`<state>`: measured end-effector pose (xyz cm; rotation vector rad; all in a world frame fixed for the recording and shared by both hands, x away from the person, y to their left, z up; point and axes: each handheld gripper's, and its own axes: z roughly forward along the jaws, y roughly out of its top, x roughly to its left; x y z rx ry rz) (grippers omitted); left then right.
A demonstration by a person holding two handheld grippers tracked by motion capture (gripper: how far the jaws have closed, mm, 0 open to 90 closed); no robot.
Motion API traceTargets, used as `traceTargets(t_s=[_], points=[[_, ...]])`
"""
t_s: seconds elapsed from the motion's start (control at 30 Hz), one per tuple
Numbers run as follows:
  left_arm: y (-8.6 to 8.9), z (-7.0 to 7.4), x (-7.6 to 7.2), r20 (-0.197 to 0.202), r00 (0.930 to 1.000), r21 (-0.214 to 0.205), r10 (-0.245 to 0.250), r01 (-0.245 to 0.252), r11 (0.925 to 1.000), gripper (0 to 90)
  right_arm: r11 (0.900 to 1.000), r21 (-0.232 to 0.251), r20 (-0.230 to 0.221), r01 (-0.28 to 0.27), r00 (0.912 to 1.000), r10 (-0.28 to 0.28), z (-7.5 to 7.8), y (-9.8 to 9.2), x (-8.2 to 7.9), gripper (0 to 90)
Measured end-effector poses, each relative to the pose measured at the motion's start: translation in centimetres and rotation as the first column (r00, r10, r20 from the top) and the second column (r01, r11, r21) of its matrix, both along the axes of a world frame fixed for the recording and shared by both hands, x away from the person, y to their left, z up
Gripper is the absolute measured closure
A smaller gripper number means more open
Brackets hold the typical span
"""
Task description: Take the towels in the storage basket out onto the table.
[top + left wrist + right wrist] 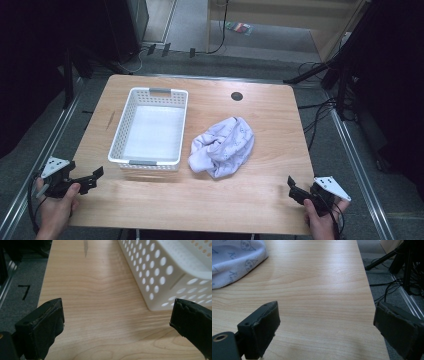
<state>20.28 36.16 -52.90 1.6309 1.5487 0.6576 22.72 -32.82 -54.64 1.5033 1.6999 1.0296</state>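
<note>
At the near left corner of the tabletop (pixel 150 200) a hand (pixel 56 210) holds the left claw (pixel 95 178), its jaws spread wide and holding nothing. In the left gripper view the claw (pixel 117 322) has bare wood between its jaws, with the near corner of the basket (pixel 160 272) just beyond the right jaw.

The basket (pixel 120 131) is white, perforated and empty, on the left half of the tabletop. Its long axis runs near to far, with a grey handle at each short end.

Just right of it, apart from its wall, lies the cloth (pixel 222 146), a crumpled white towel with a faint print. The heap stretches from near left to far right, and sits around the middle of the tabletop.

At the near right corner the other hand (pixel 322 222) holds the right claw (pixel 295 187), also wide open and empty, pointing towards the cloth. In the right gripper view the claw (pixel 325 322) has open wood ahead, the cloth (pixel 234 260) at far left and the tabletop's right edge by the right jaw.

The pale wood has a round black grommet (pixel 237 96) near the far edge. Grey floor, rails and cables surround it. A wide bare strip runs along the near edge.
</note>
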Motion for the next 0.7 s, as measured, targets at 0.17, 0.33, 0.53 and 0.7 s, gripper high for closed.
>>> traceTargets(t_s=[0.17, 0.33, 0.53, 0.7], points=[[1.3, -0.7, -0.5, 0.011, 0.9993, 0.012, 0.037, -0.037, 0.9992, 0.0, 1.0, 0.002, 0.002, -0.001, 1.0, 0.001, 0.0, 0.0, 0.0, 6.8], [2.3, -1.3, -0.8, 0.018, 0.9981, -0.003, 0.06, -0.059, 0.9982, 0.0, 1.0, 0.001, -0.002, 0.002, 1.0, -0.002, 0.0, 0.0, 0.0, 6.8], [1.6, -1.7, -0.6, 0.006, 0.9989, 0.041, 0.046, -0.046, 0.9981, 0.0, 1.0, -0.002, -0.002, 0.001, 1.0, -0.001, 0.0, 0.1, 0.0, 6.9], [1.4, -1.9, -0.5, -0.001, 0.9991, 0.056, 0.043, -0.042, 0.9975, 0.0, 1.0, -0.002, -0.007, 0.001, 1.0, -0.001, 0.0, 0.1, 0.0, 6.9]])
